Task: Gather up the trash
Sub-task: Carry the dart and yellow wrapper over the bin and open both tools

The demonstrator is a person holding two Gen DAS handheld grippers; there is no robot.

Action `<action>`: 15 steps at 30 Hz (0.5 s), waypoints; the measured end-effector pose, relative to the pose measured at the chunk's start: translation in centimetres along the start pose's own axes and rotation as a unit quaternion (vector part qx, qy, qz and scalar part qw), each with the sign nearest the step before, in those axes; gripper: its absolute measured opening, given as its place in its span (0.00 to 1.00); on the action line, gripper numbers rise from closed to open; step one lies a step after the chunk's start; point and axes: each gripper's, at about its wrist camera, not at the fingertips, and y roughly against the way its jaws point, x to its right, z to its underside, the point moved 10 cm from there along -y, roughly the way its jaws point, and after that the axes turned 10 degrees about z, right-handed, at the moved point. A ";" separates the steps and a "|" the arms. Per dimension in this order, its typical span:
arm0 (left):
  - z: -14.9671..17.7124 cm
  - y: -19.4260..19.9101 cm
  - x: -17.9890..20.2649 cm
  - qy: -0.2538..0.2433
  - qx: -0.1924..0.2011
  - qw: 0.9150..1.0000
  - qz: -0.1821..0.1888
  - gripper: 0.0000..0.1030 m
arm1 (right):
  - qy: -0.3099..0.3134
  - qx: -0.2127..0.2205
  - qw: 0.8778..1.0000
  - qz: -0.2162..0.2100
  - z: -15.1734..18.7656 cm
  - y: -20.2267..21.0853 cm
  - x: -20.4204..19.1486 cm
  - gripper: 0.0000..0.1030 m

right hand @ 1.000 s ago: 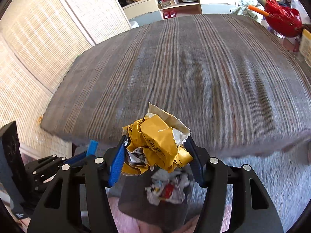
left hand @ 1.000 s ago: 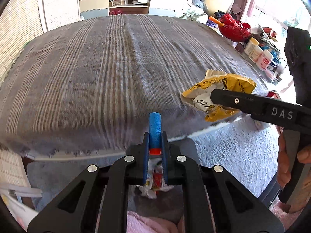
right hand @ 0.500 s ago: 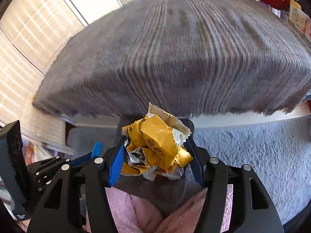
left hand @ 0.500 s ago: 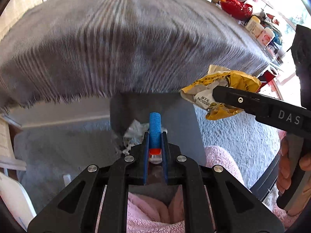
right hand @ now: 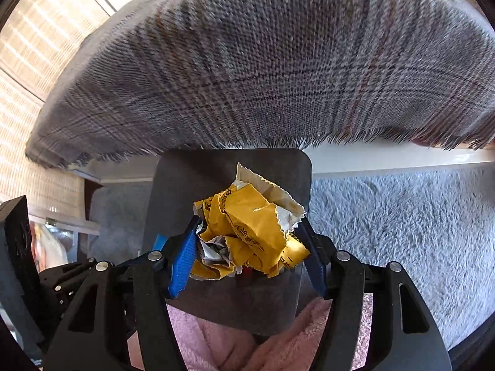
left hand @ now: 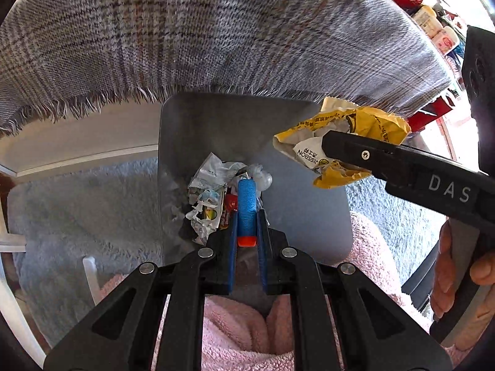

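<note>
Two claws over a grey bin, viewed along their fingers. The right claw (right hand: 247, 247) carries a crumpled yellow wrapper (right hand: 250, 232) between its blue pads; its jaws have just been opening, and the wrapper sits between them, the left pad touching it, with no clear gap at the right pad, so release is not yet evident. The left claw (left hand: 247, 216) stands narrow, pinched on a blue foam dart (left hand: 247, 207) with an orange end. Both hang above the bin (left hand: 216, 117), where other scraps (left hand: 210, 198) already lie.

Handling, as a judgement: the wrapper is very light, thin and springy, likely to cling to a pad or drift sideways when freed; it is best pinched across its crumpled bulk. The dart is light and soft, compressible, safely held across its shaft.

Against the earlier views, the cloth-covered bed (right hand: 263, 61) fills less of the foreground, the bin now lies directly under both claws, and both sit lower and pitch more steeply down.
</note>
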 end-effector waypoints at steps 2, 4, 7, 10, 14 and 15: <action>-0.3 -0.2 -0.3 0.002 -0.001 1.000 -0.001 0.10 | -0.006 -0.003 1.000 -0.002 -0.1 -0.3 0.0 0.67; -0.4 -0.3 -0.5 0.005 -0.001 1.000 -0.001 0.11 | -0.010 -0.005 1.000 -0.004 -0.3 -0.5 0.0 0.69; -0.8 -0.1 -0.9 0.008 0.002 1.000 0.001 0.33 | -0.009 -0.006 1.000 -0.003 -0.6 -0.6 -0.1 0.73; -1.3 0.5 -0.9 0.010 0.012 1.000 -0.004 0.51 | -0.011 -0.004 1.000 -0.001 -0.9 -0.2 -0.4 0.76; -1.8 2.2 -0.9 0.006 0.028 0.999 -0.015 0.56 | -0.010 0.006 1.000 -0.004 -1.4 1.0 -0.6 0.86; -1.9 2.6 -1.0 0.004 0.033 0.999 -0.019 0.57 | -0.010 0.009 1.000 -0.006 -1.4 1.3 -0.7 0.86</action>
